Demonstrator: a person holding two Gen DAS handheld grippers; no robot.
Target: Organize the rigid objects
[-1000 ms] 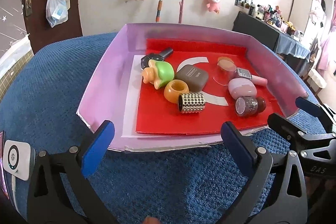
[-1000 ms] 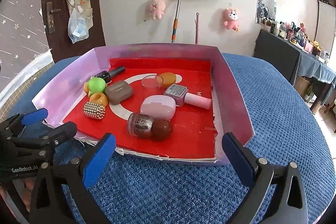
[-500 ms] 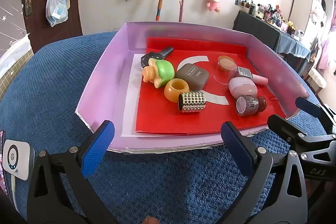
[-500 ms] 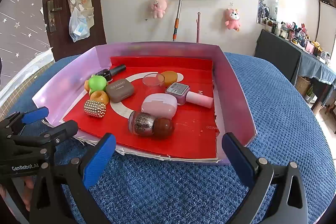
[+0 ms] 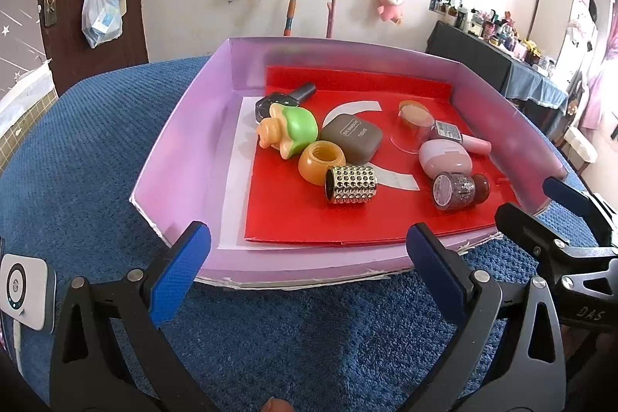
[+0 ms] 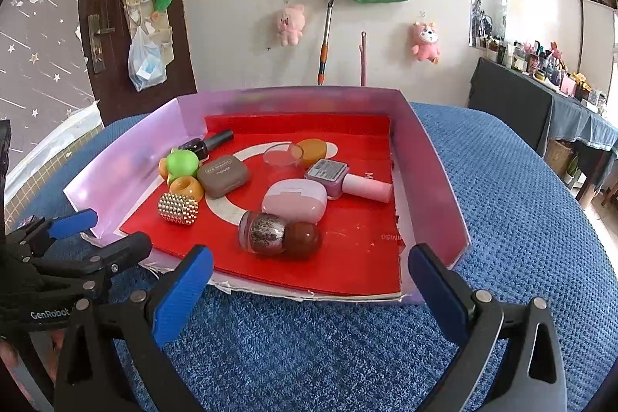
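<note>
The left claw (image 5: pixel 309 273) stands wide and holds nothing, just before the near edge of a purple box lid (image 5: pixel 181 138) that lies on the blue cloth (image 5: pixel 77 149) of the table. The right claw (image 6: pixel 311 282) is also wide and empty, at the near edge of the same lid, and the 2 claws are beside each other.

Inside the lid, on a red sheet (image 5: pixel 293 211), are the small things. At the left, a green and orange toy (image 5: pixel 289 132) touches a black bottle (image 5: pixel 286 95) behind it. Just beside the toy lie an orange ring (image 5: pixel 320 161) and a brown case (image 5: pixel 351 138). A studded gold cylinder (image 5: pixel 351 184) lies on its side in front of the ring, touching it. At the right, a pink case (image 6: pixel 295 199) lies between a glitter bottle with a brown cap (image 6: pixel 280 232) and a pink bottle (image 6: pixel 347 180). Behind them are a clear cup (image 6: pixel 282 155) and an orange lid (image 6: pixel 311 147).

A white device (image 5: pixel 25 290) lies at the left edge of the left view.
</note>
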